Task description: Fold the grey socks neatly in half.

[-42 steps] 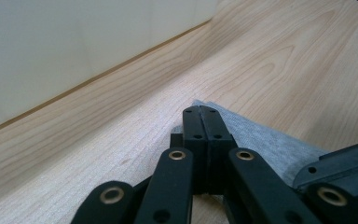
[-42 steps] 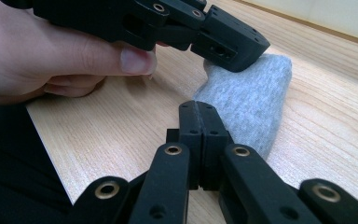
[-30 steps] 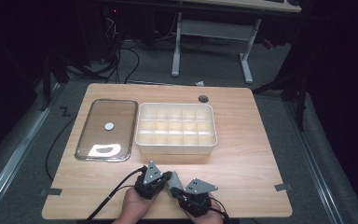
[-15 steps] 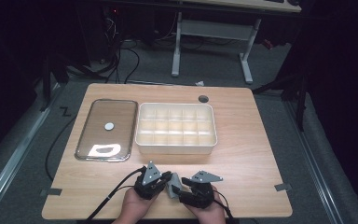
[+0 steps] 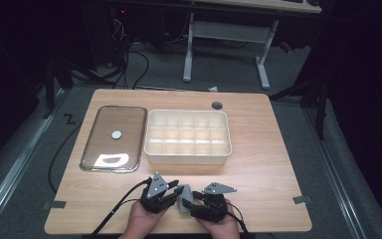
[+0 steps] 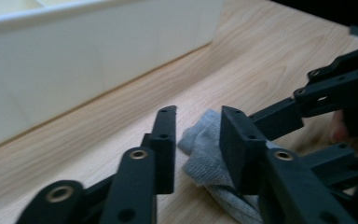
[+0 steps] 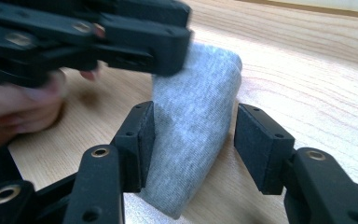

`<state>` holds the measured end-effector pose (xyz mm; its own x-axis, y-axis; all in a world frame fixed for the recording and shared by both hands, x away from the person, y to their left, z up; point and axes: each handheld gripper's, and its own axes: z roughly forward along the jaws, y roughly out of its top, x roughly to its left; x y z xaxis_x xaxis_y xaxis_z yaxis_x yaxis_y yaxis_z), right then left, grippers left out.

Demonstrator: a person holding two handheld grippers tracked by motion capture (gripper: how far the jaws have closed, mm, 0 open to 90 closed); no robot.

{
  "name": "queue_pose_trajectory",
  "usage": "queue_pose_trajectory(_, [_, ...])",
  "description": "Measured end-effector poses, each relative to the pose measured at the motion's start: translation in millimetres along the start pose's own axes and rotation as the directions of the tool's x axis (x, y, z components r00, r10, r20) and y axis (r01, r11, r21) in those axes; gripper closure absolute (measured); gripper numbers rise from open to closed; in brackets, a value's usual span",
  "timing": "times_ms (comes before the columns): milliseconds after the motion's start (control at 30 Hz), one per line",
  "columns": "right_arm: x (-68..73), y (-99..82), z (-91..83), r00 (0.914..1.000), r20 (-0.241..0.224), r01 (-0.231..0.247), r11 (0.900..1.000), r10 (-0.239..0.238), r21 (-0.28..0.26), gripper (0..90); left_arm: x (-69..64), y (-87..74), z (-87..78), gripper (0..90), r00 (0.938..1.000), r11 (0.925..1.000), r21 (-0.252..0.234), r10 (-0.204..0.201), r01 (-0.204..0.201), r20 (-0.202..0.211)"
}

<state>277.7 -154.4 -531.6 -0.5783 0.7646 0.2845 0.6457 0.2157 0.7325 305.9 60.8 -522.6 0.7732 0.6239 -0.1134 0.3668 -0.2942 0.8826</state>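
Note:
A small folded grey cloth [image 5: 184,204] lies on the wooden table [image 5: 258,149] near its front edge, between my two hands. My left gripper [image 5: 179,192] reaches it from the left; its jaws have just been opening. In the left gripper view the cloth [image 6: 204,156] sits between the left gripper [image 6: 198,135], with a gap beside the left pad. My right gripper [image 5: 193,200] comes from the right and has also just opened. In the right gripper view the cloth [image 7: 193,126] stands between the right gripper [image 7: 195,140]; the left pad grazes it, the right pad is apart.
A white compartment box [image 5: 188,154] stands mid-table, its wall [image 6: 74,60] close ahead in the left gripper view. A clear lidded tray [image 5: 113,112] with a round grey knob lies left of it. A dark round hole [image 5: 217,105] marks the table's back.
The right gripper's grey plate shifted up and right a little after the earliest frame. Both hands stay at the front edge with the cloth between them.

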Motion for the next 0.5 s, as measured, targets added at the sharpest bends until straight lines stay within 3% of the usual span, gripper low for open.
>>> queue_pose_trajectory(67, [-0.1,-0.4,0.2,1.0,-0.002,0.0,1.0,0.0,-0.001,48.7,3.1,2.6,-11.8,61.8,0.9998,0.9997,-0.02,0.015,-0.015,-0.01])
queue_pose_trajectory(167, [-1.0,-0.5,0.2,1.0,-0.009,-0.002,1.0,0.002,0.0,48.7,14.4,4.5,-33.7,56.6,0.9971,0.9987,-0.02,0.046,-0.047,-0.061])
queue_pose_trajectory(267, [-1.0,-0.3,0.3,1.0,-0.009,0.0,1.0,0.0,0.0,48.7,31.8,0.3,-55.2,51.2,0.9948,0.9999,-0.007,0.011,-0.012,-0.102])
queue_pose_trajectory(400, [-0.4,-0.1,0.3,1.0,-0.007,0.001,1.0,-0.001,0.002,48.7,50.6,-22.1,-81.4,49.3,0.9873,0.9987,-0.026,-0.047,0.043,-0.152])
queue_pose_trajectory(500, [-0.4,0.5,0.6,0.9999,-0.01,0.003,1.0,-0.003,0.005,48.7,58.2,-34.6,-91.6,49.4,0.9811,0.9986,0.001,-0.051,0.052,-0.187])
